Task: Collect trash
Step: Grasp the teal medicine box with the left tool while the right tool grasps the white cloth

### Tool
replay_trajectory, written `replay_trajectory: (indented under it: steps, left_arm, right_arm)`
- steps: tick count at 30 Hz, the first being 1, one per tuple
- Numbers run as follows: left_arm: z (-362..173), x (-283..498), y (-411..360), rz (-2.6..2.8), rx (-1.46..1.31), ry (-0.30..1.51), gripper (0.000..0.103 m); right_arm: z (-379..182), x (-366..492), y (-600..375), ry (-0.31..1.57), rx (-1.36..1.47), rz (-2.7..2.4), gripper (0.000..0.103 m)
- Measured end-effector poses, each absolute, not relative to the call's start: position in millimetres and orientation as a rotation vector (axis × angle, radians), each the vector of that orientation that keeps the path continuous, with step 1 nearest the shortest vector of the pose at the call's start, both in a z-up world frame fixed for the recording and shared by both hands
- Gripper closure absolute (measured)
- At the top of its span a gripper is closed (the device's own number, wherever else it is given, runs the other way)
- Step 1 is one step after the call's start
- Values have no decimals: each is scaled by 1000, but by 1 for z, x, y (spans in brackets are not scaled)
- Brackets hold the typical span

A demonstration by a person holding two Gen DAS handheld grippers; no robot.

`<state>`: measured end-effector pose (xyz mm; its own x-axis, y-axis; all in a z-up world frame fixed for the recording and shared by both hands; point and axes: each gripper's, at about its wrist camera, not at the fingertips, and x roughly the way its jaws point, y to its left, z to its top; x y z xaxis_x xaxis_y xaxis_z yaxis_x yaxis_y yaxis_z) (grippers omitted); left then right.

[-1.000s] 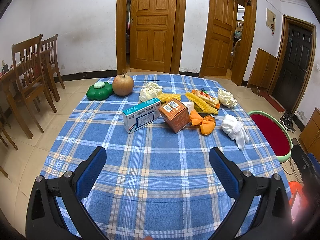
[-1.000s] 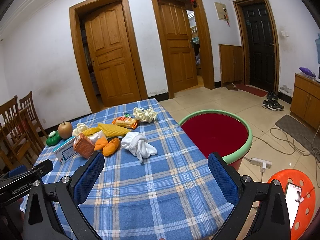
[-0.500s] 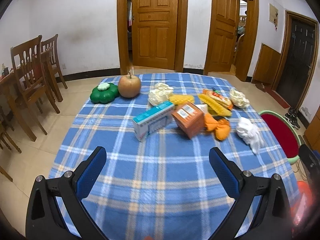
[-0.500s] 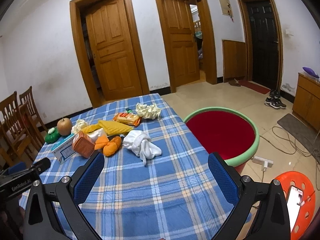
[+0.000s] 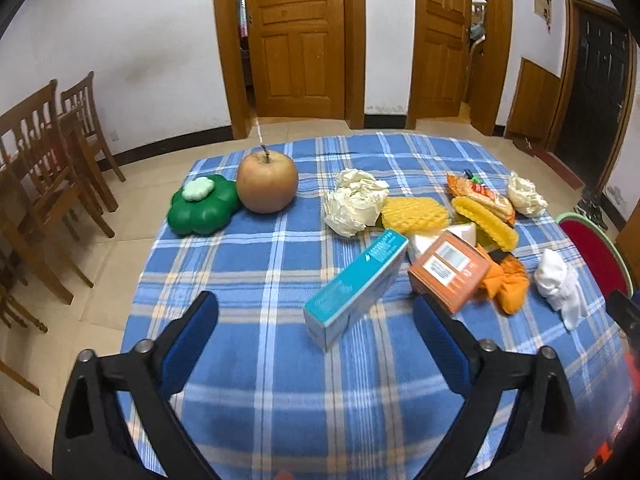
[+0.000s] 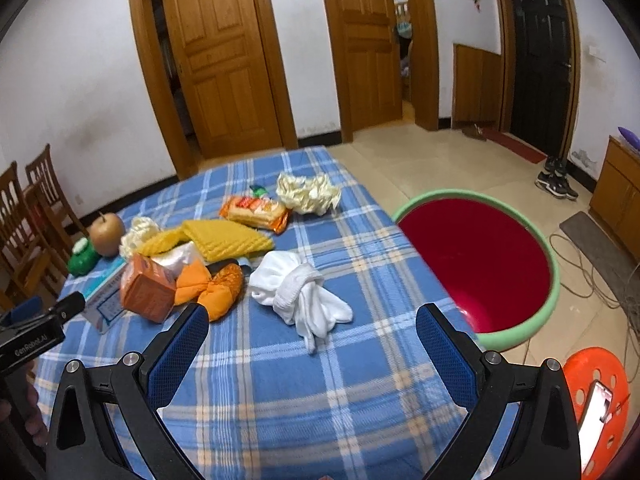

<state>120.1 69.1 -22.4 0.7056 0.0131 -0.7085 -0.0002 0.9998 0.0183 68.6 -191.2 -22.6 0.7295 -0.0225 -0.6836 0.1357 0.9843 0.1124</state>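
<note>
Left hand-held gripper (image 5: 316, 334): jaws spread, just narrowing, nothing between; could knock the teal cardboard box (image 5: 357, 286) aside
Right hand-held gripper (image 6: 312, 344): gaping, empty; may snag the limp white sock (image 6: 298, 290)

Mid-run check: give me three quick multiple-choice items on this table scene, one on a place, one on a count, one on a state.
1. Where is the red basin?
A. on the floor beside the table
B. on the tablecloth
C. on a chair

2. How many crumpled paper balls lie on the cloth?
A. none
B. two
C. five

3. The right tool is
A. shut on the white cloth
B. shut on the apple
C. open, holding nothing

Key: 1 A, the red basin stands below the table edge. 2 B, one paper ball near the apple, another paper ball at the far right. 3 C, the right tool stands wide, short of the white cloth.
</note>
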Motion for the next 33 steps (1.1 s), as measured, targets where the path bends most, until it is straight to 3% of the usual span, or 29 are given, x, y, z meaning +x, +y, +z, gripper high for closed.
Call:
replay_trajectory:
  steps: [7, 12, 15, 17, 20, 25, 28, 33]
  left_arm:
    - [-42, 151, 73, -78, -12, 860, 22]
    - [-58, 161, 73, -185, -52, 923, 49]
    - [-63, 163, 72, -226, -76, 939, 61]
    - [-63, 161, 72, -239, -90, 930, 68]
    - [-62, 159, 73, -257, -115, 922, 84]
    - [-58, 155, 73, -259, -124, 900, 85]
    - [-51, 148, 74, -249, -127, 874, 85]
    - [-35, 134, 74, -224, -134, 836, 85]
  right_arm:
    - [-46, 104, -183, 842, 136, -106, 0]
    - [-58, 120, -185, 887, 130, -126, 0]
    - [-62, 126, -187, 900, 138, -125, 11]
    - [-66, 128, -188, 916, 148, -118, 30]
    - [-71, 130, -187, 940, 170, -91, 46]
    - [-69, 124, -180, 911, 149, -50, 73]
    - [-67, 118, -180, 896, 154, -36, 80]
    - [-58, 103, -181, 853, 164, -2, 82]
